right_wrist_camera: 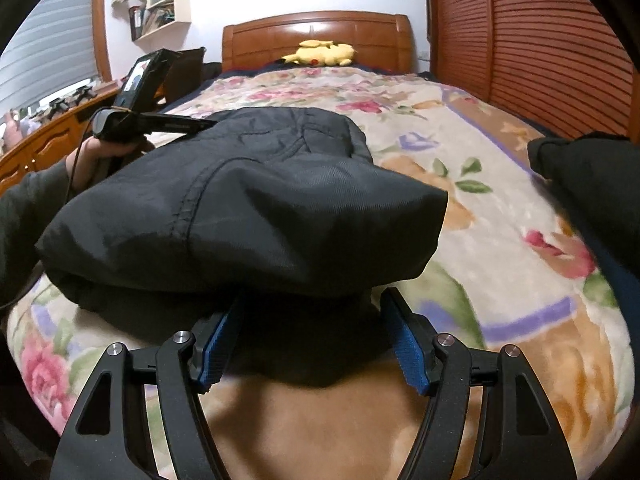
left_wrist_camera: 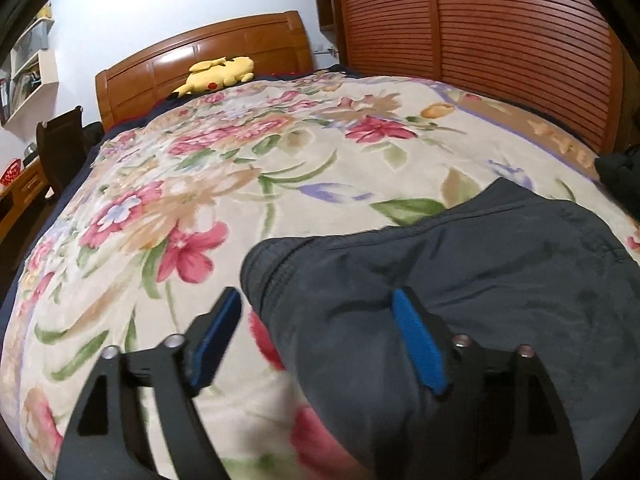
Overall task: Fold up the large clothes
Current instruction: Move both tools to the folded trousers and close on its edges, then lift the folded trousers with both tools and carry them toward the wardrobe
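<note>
Dark jacket [right_wrist_camera: 248,208] on floral blanket [left_wrist_camera: 248,168], both tools agape

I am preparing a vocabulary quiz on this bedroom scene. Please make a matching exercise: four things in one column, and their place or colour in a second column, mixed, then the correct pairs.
Things:
1. yellow plush toy
2. dark jacket
3. pads of the tongs
4. slatted wardrobe doors

Place or colour:
A. blue
B. lying bunched on the near part of the floral blanket
C. reddish-brown, along the right side of the bed
D. at the wooden headboard

Pairs: 1-D, 2-B, 3-A, 4-C
</note>
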The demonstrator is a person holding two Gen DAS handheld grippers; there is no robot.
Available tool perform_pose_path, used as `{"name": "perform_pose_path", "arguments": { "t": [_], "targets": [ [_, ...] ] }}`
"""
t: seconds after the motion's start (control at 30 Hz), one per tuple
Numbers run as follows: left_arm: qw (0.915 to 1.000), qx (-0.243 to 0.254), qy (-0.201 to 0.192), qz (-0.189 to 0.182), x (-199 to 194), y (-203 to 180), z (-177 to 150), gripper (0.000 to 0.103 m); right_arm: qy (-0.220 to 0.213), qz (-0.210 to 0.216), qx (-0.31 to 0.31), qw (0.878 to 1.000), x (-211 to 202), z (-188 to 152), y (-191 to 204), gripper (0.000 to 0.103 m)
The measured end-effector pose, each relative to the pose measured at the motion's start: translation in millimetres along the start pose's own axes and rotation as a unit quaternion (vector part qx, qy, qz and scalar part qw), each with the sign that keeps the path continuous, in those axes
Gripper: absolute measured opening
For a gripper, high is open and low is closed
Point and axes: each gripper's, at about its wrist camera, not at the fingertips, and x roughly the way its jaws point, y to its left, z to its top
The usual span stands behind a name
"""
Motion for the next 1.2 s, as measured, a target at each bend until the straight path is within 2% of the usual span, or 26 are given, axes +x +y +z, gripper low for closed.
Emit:
{"name": "perform_pose_path", "arguments": {
  "t": [0.2, 0.43, 0.53, 0.6, 0.63, 0.67, 0.7, 0.73, 0.8, 0.9, 1.2],
  "targets": [
    [0.9994, -0.020, 0.020, -0.020, 12, 15, -2, 0.095, -0.001, -0.009, 0.004, 1.000, 2, -1, 3, 0.074],
    [0.9971, -0.038, 0.043, -0.049, 21, 19, -6, 0.095, 0.003, -0.001, 0.016, 1.000, 7, 1, 0, 0.074],
    [0.9943, -0.051, 0.052, -0.078, 21, 21, -7, 0.084, 0.009, 0.013, 0.028, 0.999, 11, 4, -3, 0.074],
    [0.9911, -0.060, 0.061, -0.102, 20, 22, -6, 0.069, 0.013, 0.024, 0.033, 0.999, 14, 5, -3, 0.073],
    [0.9908, -0.058, 0.062, -0.106, 19, 20, -6, 0.065, 0.015, 0.033, 0.035, 0.999, 15, 6, -3, 0.069],
    [0.9905, -0.052, 0.064, -0.110, 18, 17, -5, 0.055, 0.018, 0.042, 0.038, 0.998, 17, 8, -3, 0.060],
    [0.9899, -0.047, 0.069, -0.114, 17, 13, -5, 0.044, 0.025, 0.068, 0.045, 0.996, 19, 8, -3, 0.040],
    [0.9898, -0.043, 0.072, -0.115, 15, 10, -3, 0.039, 0.033, 0.091, 0.049, 0.994, 20, 9, -3, 0.037],
    [0.9917, -0.027, 0.074, -0.101, 9, 1, -1, 0.027, 0.034, 0.094, 0.043, 0.994, 20, 13, -3, 0.028],
    [0.9951, -0.010, 0.068, -0.071, -2, -7, 3, 0.019, 0.020, 0.109, 0.055, 0.992, 14, 16, -9, 0.017],
    [0.9993, -0.005, 0.028, -0.023, -57, -13, 17, 0.012, -0.045, 0.120, 0.046, 0.991, -17, 37, -3, 0.005]
  ]
}}
